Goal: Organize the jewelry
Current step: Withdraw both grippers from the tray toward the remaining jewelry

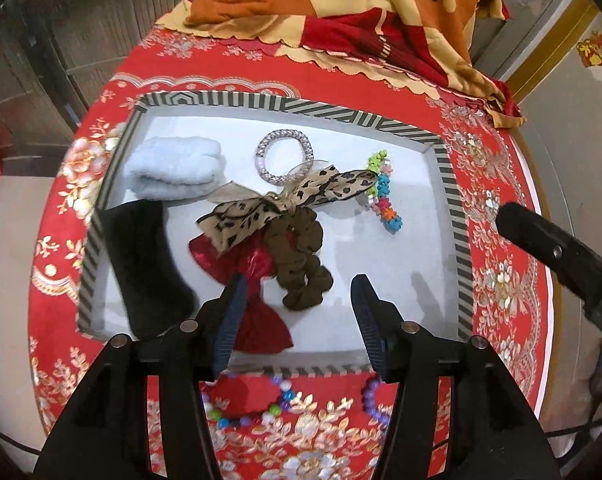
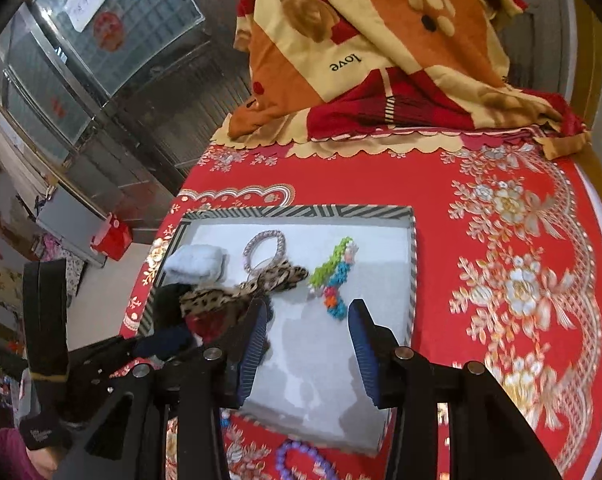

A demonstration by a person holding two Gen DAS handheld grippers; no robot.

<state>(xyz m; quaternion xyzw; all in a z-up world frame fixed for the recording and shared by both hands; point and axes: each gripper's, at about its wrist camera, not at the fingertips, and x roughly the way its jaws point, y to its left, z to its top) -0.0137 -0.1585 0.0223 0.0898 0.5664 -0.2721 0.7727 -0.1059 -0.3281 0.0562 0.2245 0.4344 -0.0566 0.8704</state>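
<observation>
A shallow tray with a striped rim [image 1: 453, 200] [image 2: 412, 264] lies on the red cloth. In it are a pale blue fluffy scrunchie [image 1: 175, 168], a black fluffy band [image 1: 145, 264], a crystal ring bracelet [image 1: 285, 135], a leopard-print bow [image 1: 321, 190], a brown scrunchie [image 1: 301, 252], a red bow [image 1: 261, 328] and a multicoloured bead bracelet [image 1: 385, 196] [image 2: 333, 276]. My left gripper [image 1: 299, 284] hangs open above the brown scrunchie, holding nothing. My right gripper [image 2: 309, 308] is open and empty over the tray's bare white floor.
In front of the tray, on the floral tablecloth [image 2: 501, 240], lie a mixed-colour bead bracelet [image 1: 269, 408] and a purple bead bracelet [image 2: 297, 460]. A folded orange and red blanket [image 2: 381, 60] covers the table's far end. The round table's edge curves along the right.
</observation>
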